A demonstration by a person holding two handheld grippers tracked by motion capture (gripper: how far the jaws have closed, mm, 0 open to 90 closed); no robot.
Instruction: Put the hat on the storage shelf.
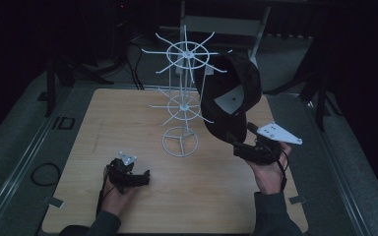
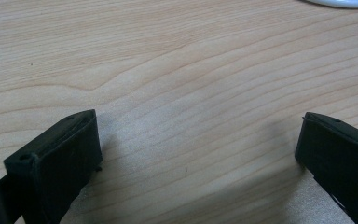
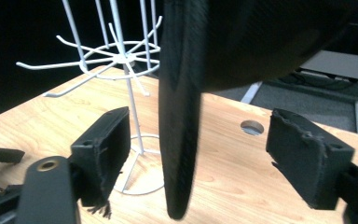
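Black cap (image 1: 231, 93) on white wire rack (image 1: 184, 51), no legible writing; right tool (image 3: 193, 154) spread around its brim, left tool (image 2: 196, 154) spread

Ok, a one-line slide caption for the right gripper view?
Open right gripper straddling the black cap's brim, pads clear, white wire rack behind.

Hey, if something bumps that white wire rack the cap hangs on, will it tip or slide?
Probably tippy: the white wire rack is tall on one thin pole over a small ring base. The black cap hangs off one side, so it likely leans that way. Being thin wire it looks light and may slide on the smooth wooden table.
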